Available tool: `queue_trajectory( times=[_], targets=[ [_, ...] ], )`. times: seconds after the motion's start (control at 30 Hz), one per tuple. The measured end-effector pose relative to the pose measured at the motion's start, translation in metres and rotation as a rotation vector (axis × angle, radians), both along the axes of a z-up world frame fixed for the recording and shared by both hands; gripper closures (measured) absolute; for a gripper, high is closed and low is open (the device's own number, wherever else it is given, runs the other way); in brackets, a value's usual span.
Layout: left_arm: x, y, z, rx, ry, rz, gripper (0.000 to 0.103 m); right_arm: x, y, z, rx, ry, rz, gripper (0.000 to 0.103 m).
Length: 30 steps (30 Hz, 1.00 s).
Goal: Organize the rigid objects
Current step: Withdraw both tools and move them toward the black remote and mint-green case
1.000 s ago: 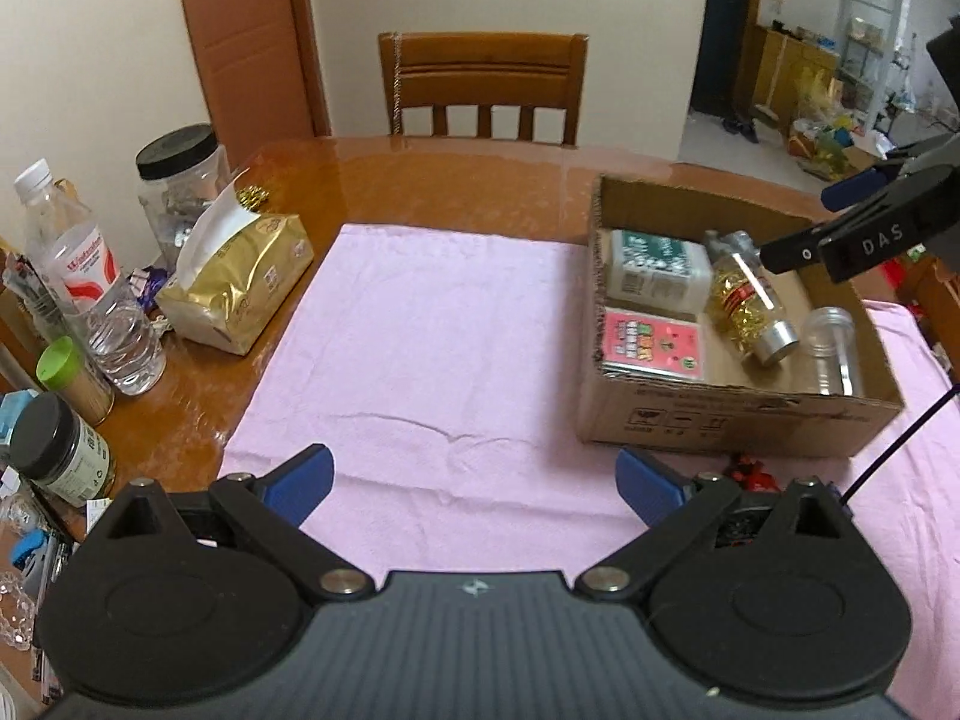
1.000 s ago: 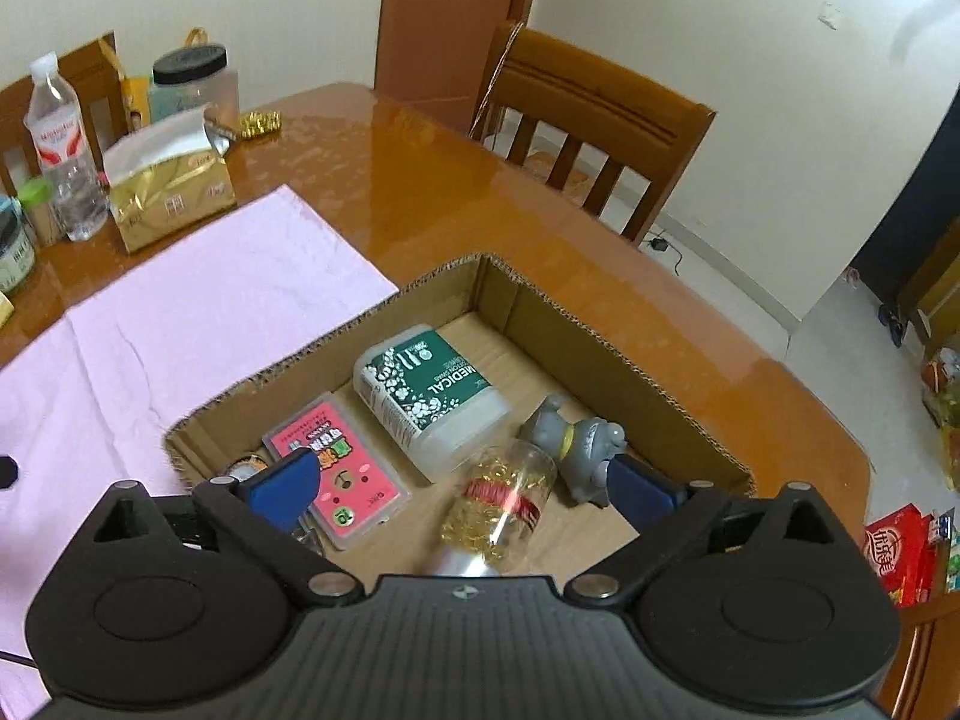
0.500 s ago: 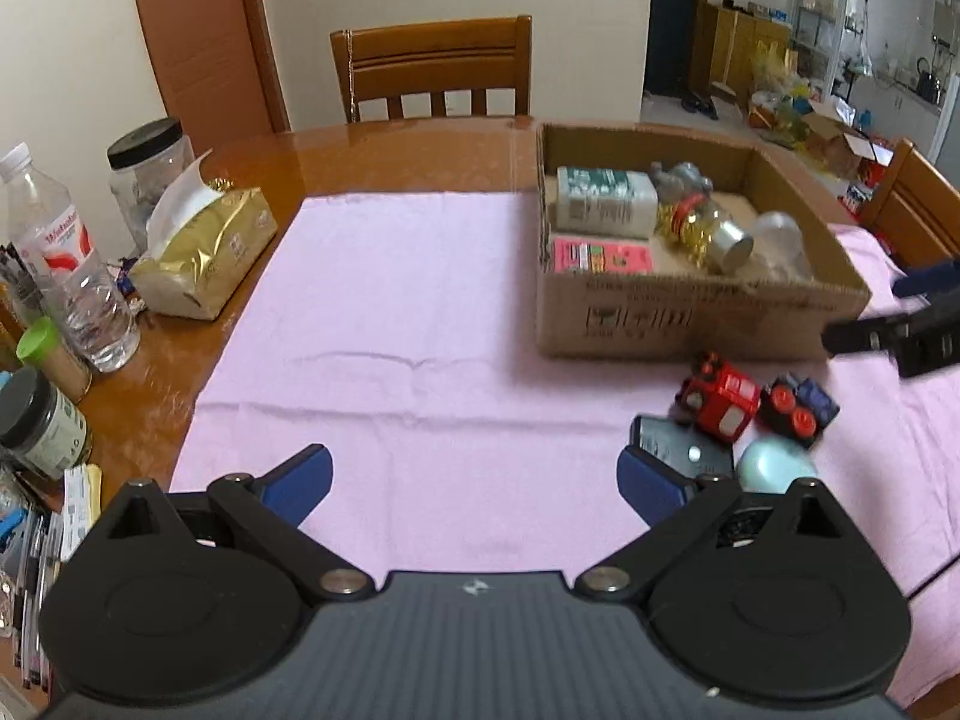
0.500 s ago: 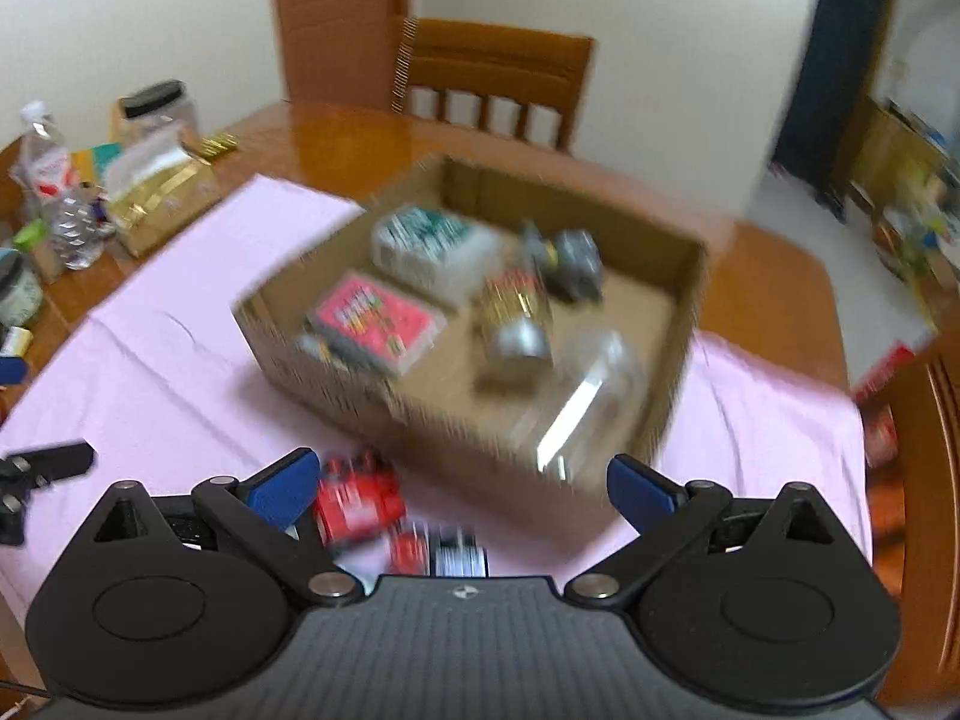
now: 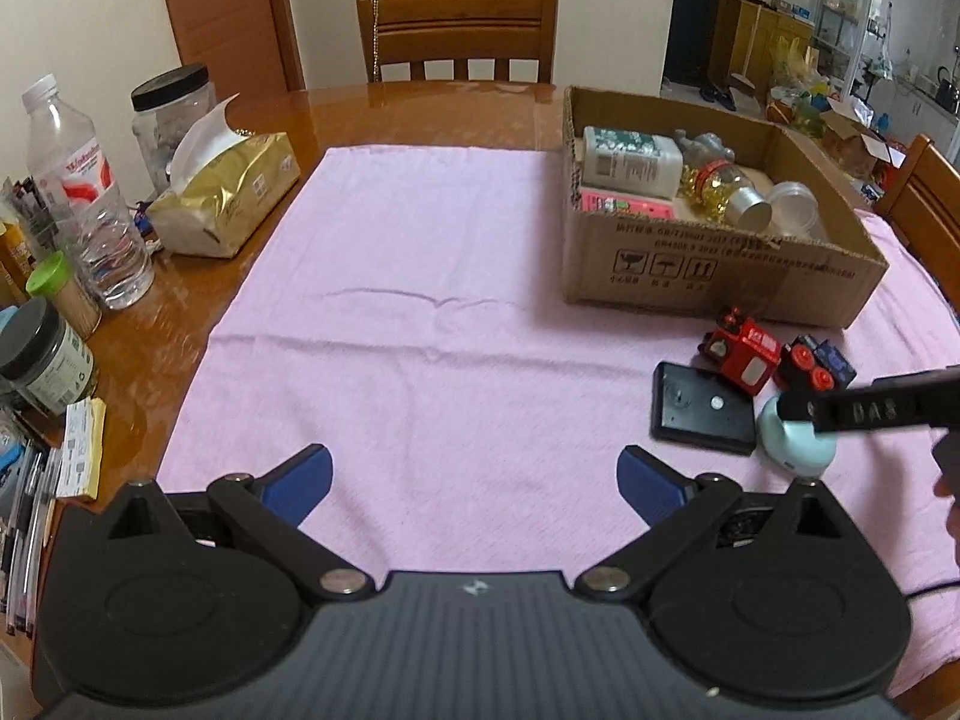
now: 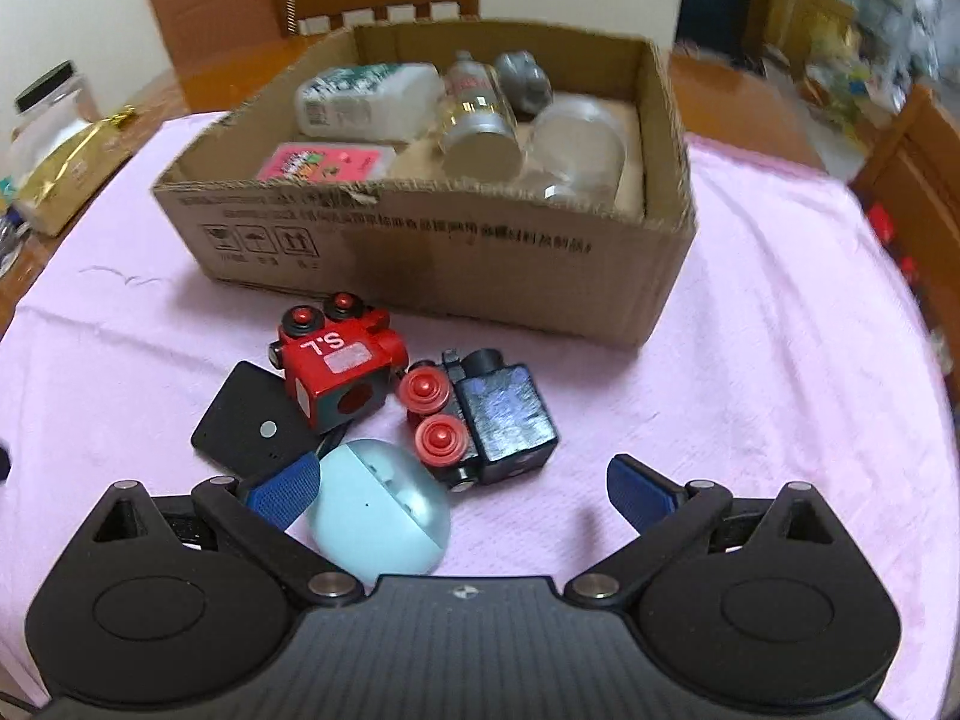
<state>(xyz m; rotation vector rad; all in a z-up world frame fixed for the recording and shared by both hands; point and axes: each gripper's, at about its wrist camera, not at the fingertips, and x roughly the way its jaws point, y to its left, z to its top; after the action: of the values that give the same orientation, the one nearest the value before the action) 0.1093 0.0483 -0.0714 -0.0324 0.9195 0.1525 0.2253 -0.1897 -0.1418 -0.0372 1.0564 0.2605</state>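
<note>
A cardboard box (image 6: 456, 240) on the pink cloth holds a white bottle (image 6: 366, 99), a pink card box (image 6: 327, 162), a capsule bottle (image 6: 477, 114), a grey figure (image 6: 522, 81) and a clear jar (image 6: 576, 153). In front of it lie a red toy train (image 6: 336, 369), a dark blue toy train (image 6: 492, 414), a black flat device (image 6: 252, 429) and a pale blue round case (image 6: 381, 510). My right gripper (image 6: 462, 489) is open, low over them, its left finger beside the pale blue case. My left gripper (image 5: 474, 477) is open and empty over bare cloth. The box (image 5: 720, 270) and toys (image 5: 744, 354) show at its right.
At the table's left edge stand a gold tissue pack (image 5: 225, 201), a water bottle (image 5: 90, 204), a black-lidded jar (image 5: 174, 120) and small jars (image 5: 48, 354). A wooden chair (image 5: 456, 30) is at the far side; another chair (image 5: 924, 198) is at the right.
My right gripper has come out from above the box, back and down to the toys in front of it. My left gripper has pulled back, showing more of the table.
</note>
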Motion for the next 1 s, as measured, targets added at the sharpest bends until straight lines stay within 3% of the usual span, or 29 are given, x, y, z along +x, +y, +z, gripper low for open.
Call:
queue_trajectory(
  times=[0.17, 0.63, 0.87, 1.0],
  targets=[
    [-0.001, 0.003, -0.004, -0.013, 0.019, -0.004, 0.002, 0.011, -0.002, -0.009, 0.04, 0.036, -0.076, 0.0],
    [0.014, -0.006, -0.005, -0.008, 0.017, -0.085, 0.002, -0.027, -0.034, -0.006, 0.0, 0.093, -0.047, 0.0],
    [0.024, -0.016, -0.006, 0.0, 0.021, -0.141, 0.002, -0.036, -0.048, -0.006, -0.013, 0.091, -0.061, 0.0],
    [0.03, -0.023, -0.007, 0.008, 0.021, -0.17, 0.002, -0.033, -0.034, -0.004, 0.003, 0.033, -0.041, 0.0]
  ],
)
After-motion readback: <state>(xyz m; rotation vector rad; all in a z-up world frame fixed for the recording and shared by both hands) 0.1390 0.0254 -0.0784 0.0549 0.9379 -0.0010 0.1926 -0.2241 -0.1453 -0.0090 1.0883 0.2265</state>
